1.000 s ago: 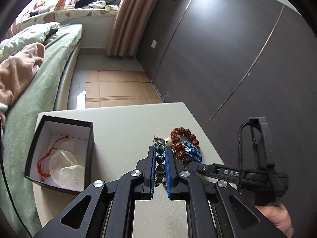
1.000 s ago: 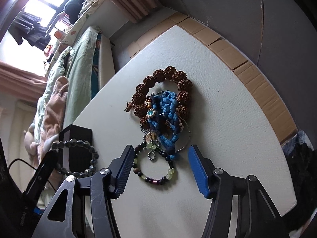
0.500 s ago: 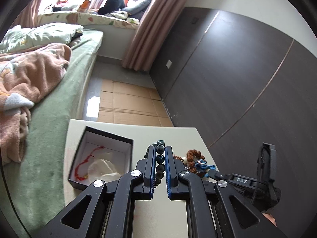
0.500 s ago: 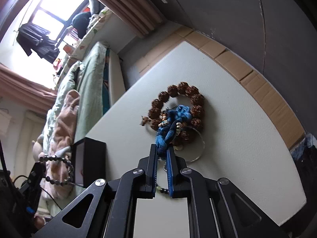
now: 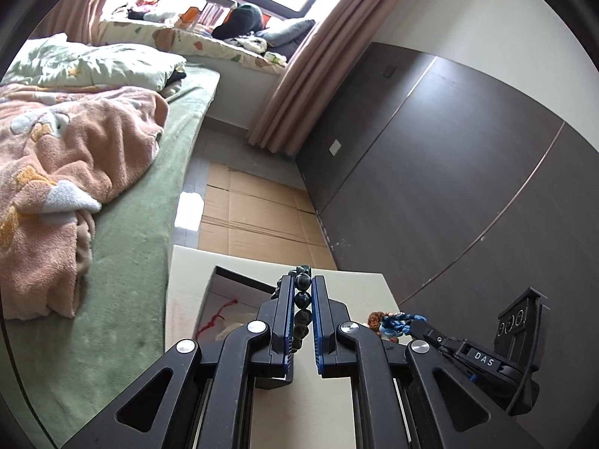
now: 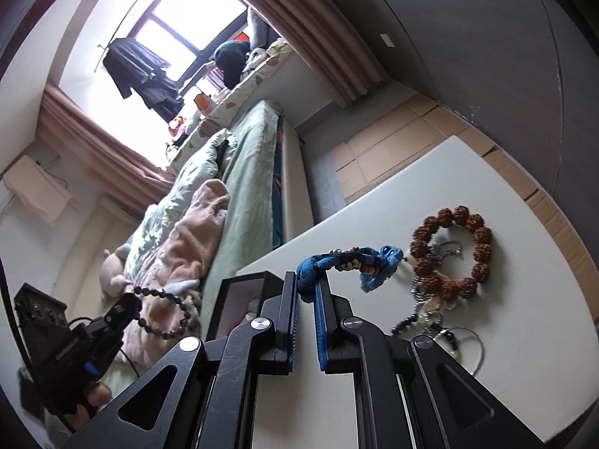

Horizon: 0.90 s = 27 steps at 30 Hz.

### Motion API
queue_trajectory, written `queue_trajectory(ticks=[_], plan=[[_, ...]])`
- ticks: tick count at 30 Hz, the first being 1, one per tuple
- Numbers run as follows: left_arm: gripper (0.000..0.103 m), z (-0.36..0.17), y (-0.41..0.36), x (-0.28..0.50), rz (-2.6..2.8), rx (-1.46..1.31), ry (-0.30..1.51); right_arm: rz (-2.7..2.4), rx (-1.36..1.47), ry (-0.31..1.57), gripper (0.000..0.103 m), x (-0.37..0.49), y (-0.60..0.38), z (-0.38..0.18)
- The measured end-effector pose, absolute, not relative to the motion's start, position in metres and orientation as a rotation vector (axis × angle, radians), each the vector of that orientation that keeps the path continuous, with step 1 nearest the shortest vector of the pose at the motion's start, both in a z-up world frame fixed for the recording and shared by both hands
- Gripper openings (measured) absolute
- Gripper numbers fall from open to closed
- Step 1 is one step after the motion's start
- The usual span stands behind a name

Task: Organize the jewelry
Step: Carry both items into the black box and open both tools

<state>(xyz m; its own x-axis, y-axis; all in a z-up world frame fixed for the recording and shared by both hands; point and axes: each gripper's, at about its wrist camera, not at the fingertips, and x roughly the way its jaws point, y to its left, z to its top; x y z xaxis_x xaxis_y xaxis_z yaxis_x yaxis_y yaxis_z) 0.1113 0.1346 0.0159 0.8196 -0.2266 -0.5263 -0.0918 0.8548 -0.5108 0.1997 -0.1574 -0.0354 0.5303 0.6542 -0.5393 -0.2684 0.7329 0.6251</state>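
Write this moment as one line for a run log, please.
left hand-held gripper: shut on dark bead bracelet | right hand-held gripper: shut on blue braided bracelet | black box: open | brown bead bracelet: on table

A green bed (image 5: 142,232) fills the left side, a peach blanket (image 5: 63,157) crumpled on it and a pale pillow (image 5: 101,65) at its head; flattened cardboard (image 5: 254,217) lies beside the bed, below brown curtains (image 5: 310,71)

1. The black box (image 5: 239,280) is largely hidden by the left gripper (image 5: 302,299).
2. The red cord (image 5: 219,314) inside is only partly seen.
3. The thin ring (image 6: 468,344) is partly covered by the right gripper (image 6: 307,288).
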Motion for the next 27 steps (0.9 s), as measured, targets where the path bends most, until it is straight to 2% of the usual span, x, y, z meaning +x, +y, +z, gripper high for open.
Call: queue_trajectory(ticks=[15, 17, 18, 19, 24, 27], plan=[[0.009, 0.007, 0.159, 0.124, -0.047, -0.590, 0.630, 0.880, 0.435, 0.861, 0.011, 0.189, -0.036, -0.036], [0.009, 0.005, 0.158, 0.128, -0.049, -0.589, 0.640, 0.867, 0.384, 0.934, 0.023, 0.193, -0.019, -0.046], [0.009, 0.003, 0.157, 0.130, -0.049, -0.587, 0.647, 0.861, 0.375, 0.973, 0.042, 0.196, -0.016, -0.052], [0.009, 0.002, 0.156, 0.132, -0.051, -0.585, 0.655, 0.843, 0.373, 0.989, 0.053, 0.198, -0.016, -0.057], [0.009, -0.004, 0.148, 0.143, -0.073, -0.587, 0.683, 0.784, 0.402, 0.977, 0.056, 0.208, -0.040, -0.058], [0.012, -0.006, 0.143, 0.150, -0.076, -0.589, 0.702, 0.741, 0.422, 0.954, 0.066, 0.210, -0.058, -0.056]])
